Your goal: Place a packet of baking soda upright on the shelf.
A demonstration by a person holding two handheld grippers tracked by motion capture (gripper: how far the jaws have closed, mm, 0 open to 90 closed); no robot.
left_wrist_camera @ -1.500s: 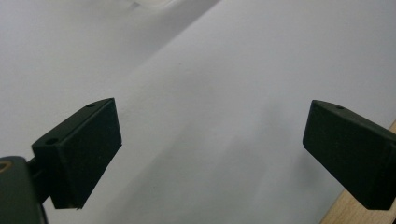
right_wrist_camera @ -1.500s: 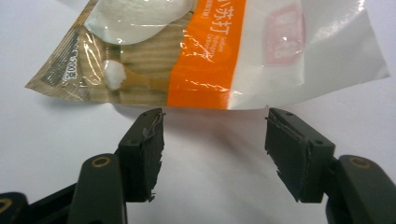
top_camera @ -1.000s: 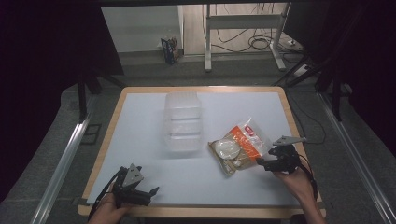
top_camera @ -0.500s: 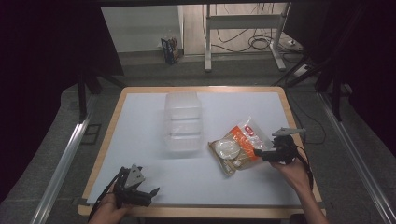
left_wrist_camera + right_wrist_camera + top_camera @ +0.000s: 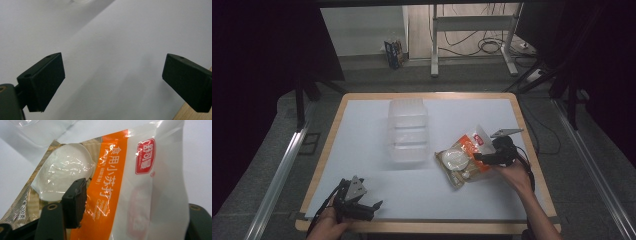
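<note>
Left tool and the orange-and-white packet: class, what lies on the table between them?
Between left tool and packet, bare white table in the high view.

hand-held gripper (image 5: 373, 205): black, grey three-cornered plate | pads (image 5: 42, 82): black blocks, screw holes | cables: black
</note>
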